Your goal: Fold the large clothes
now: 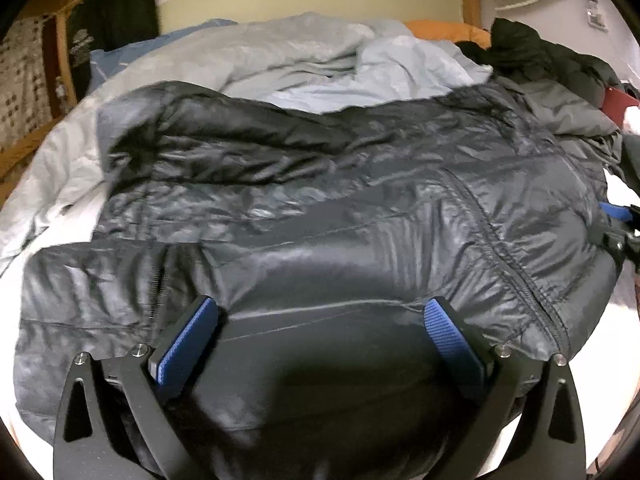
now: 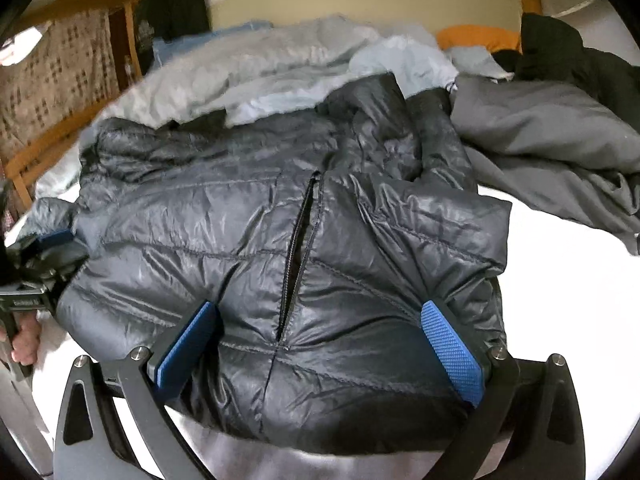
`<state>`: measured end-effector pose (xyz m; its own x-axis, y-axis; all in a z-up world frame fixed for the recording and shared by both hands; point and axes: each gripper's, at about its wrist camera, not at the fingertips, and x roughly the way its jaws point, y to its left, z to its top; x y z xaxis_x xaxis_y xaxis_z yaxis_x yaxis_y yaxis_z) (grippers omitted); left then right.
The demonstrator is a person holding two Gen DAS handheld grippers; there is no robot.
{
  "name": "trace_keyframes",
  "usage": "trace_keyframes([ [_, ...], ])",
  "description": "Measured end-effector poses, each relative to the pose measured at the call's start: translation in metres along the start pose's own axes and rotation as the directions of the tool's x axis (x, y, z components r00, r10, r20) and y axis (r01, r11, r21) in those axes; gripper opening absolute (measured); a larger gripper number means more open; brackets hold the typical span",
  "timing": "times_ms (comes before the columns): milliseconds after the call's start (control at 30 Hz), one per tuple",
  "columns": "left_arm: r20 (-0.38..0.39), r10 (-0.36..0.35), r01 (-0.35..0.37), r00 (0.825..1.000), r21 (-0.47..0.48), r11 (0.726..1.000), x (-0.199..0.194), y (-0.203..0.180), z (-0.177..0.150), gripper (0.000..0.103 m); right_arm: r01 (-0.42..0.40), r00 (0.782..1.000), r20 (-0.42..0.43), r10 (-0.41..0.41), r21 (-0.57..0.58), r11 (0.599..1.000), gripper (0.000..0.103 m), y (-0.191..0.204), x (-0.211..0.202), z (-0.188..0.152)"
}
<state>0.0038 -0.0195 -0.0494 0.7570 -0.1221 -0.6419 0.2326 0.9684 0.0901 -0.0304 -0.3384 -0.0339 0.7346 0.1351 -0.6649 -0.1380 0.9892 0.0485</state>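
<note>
- Lying spread across a white bed sheet [image 2: 560, 264] is a dark grey quilted puffer jacket [image 2: 248, 240]; its shiny fabric is creased, and its front zipper [image 2: 298, 248] stands partly undone, running up the middle in the right wrist view
- One sleeve [image 2: 444, 136] is folded up over the jacket's far right shoulder in the right wrist view; in the left wrist view another part of the jacket lies folded across its far side
- The left gripper [image 1: 322, 312] sits low over the jacket's near edge; its blue-padded fingers [image 1: 188, 340] are spread wide with only loose fabric between them, clamping nothing
- The right gripper [image 2: 320, 316] is likewise wide apart over the hem, one finger on each side of the zipper, gripping nothing
- Beyond the jacket lie a pale blue-grey duvet [image 1: 312, 60] and an orange pillow [image 2: 476, 38]; to the right a grey garment [image 2: 560, 140] is heaped on the sheet, with black clothing [image 2: 560, 48] behind it
- A wooden bed frame [image 2: 52, 136] borders the left side
</note>
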Motion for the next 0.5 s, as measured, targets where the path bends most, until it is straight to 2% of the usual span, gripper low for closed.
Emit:
trace_keyframes([
  [67, 0.042, 0.054, -0.055, 0.998, 0.006, 0.998, -0.012, 0.003, 0.003, 0.103, 0.048, 0.999, -0.022, -0.049, -0.039, 0.998, 0.102, 0.010, -0.004, 0.008],
  [133, 0.090, 0.097, -0.098, 0.991, 0.005, 0.995, -0.027, 0.010, 0.009, 0.103, 0.122, 0.991, 0.059, -0.120, -0.043, 0.992, 0.101, 0.018, -0.017, 0.018],
  [200, 0.114, 0.115, -0.114, 0.987, -0.020, 0.993, -0.043, 0.022, 0.015, 0.103, 0.152, 0.979, 0.145, -0.142, -0.058, 0.987, 0.102, 0.027, -0.033, 0.028],
  [300, 0.106, 0.140, -0.131, 0.985, -0.081, 0.988, -0.056, 0.048, 0.021, 0.103, 0.100, 0.978, 0.198, -0.071, -0.143, 0.985, 0.102, 0.048, -0.049, 0.043],
  [367, 0.084, 0.166, -0.156, 0.983, -0.116, 0.981, -0.058, 0.069, 0.021, 0.103, 0.085, 0.976, 0.211, -0.054, -0.142, 0.986, 0.103, 0.058, -0.053, 0.048],
  [433, 0.070, 0.178, -0.164, 0.981, -0.171, 0.971, -0.058, 0.089, 0.020, 0.102, 0.063, 0.982, 0.186, -0.041, -0.116, 0.991, 0.103, 0.064, -0.049, 0.053],
  [500, 0.036, 0.130, -0.118, 0.991, -0.235, 0.965, -0.054, 0.110, 0.015, 0.103, 0.023, 0.993, 0.121, -0.013, -0.082, 0.996, 0.103, 0.067, -0.035, 0.056],
])
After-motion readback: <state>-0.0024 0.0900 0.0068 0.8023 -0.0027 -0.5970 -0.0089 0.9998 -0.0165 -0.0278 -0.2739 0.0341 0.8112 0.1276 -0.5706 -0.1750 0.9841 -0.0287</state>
